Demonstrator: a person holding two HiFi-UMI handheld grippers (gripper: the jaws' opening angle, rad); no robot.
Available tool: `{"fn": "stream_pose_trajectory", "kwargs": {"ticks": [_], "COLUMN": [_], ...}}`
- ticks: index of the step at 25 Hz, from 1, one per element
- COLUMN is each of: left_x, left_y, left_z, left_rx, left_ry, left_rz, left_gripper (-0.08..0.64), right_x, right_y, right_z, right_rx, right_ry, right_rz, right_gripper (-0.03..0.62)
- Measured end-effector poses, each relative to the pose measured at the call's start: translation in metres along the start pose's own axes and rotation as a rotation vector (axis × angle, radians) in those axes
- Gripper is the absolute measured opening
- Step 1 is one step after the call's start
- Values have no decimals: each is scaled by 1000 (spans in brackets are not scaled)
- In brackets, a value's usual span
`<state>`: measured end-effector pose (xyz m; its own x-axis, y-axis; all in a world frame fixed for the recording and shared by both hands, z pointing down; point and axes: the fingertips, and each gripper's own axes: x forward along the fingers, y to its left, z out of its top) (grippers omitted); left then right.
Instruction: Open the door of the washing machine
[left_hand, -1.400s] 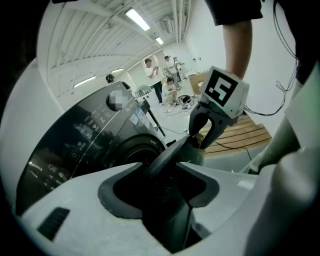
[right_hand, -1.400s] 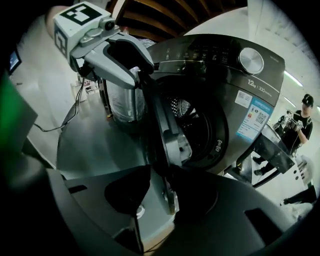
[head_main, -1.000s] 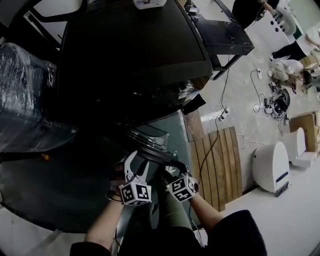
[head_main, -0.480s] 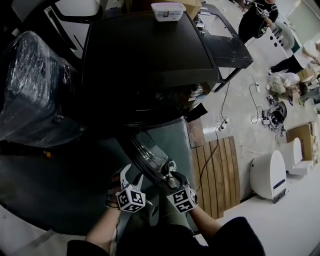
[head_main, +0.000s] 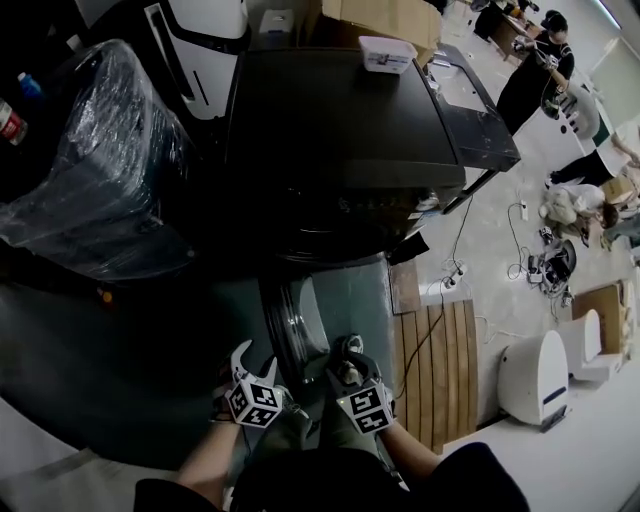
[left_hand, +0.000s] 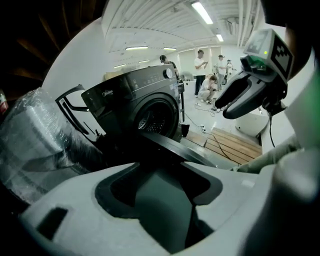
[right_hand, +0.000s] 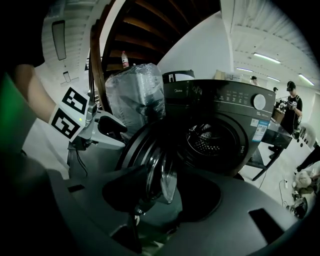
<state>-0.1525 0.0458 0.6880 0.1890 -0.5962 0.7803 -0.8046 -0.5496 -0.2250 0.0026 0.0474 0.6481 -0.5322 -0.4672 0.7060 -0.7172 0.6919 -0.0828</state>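
- Wrapped bundle (head_main: 110, 150) – it sits left of the washer (head_main: 340, 130), on the side the door opens towards. If the door goes too wide, its rim could knock into the wrap.
- Left gripper (head_main: 250, 365) – spread and empty, near the person and just left of the door. From there it could be struck or get in the way if the door swings on.
- Door (head_main: 300, 320) – already well open, reaching from the washer's front towards the person, so the drum (right_hand: 207, 137) is bare. The task looks nearly done, and more pull may strain the hinge.
- Right gripper (head_main: 347, 350) – spread, with the door's near edge between its jaws but not visibly clamped. With so loose a hold, the edge could slip out and the door drift back.
- Slats (head_main: 440, 330) – on the floor at right, with a cable lying across them, a snag if the person steps that way.
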Motion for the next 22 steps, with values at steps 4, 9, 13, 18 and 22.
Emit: {"fn": "stream_pose_trajectory", "kwargs": {"ticks": [4, 9, 13, 18, 22], "left_x": [-13, -23, -29, -28, -30], "left_y": [20, 50, 72, 108, 143], "left_z": [-24, -51, -74, -99, -106], "left_rx": [-80, -209, -338, -405, -433], "left_ry": [12, 8, 4, 33, 25], "left_rz": [27, 58, 57, 90, 143], "left_gripper": [255, 255, 239, 233, 227], "right_x": [-1, 1, 2, 5, 4], "right_y": [20, 41, 56, 68, 77], "right_z": [12, 23, 28, 31, 41], "right_rx": [-24, -41, -58, -66, -78], "right_ry": [-8, -18, -17, -9, -15], "right_rz": [7, 4, 7, 2, 2], "right_gripper": [192, 192, 192, 193, 192]}}
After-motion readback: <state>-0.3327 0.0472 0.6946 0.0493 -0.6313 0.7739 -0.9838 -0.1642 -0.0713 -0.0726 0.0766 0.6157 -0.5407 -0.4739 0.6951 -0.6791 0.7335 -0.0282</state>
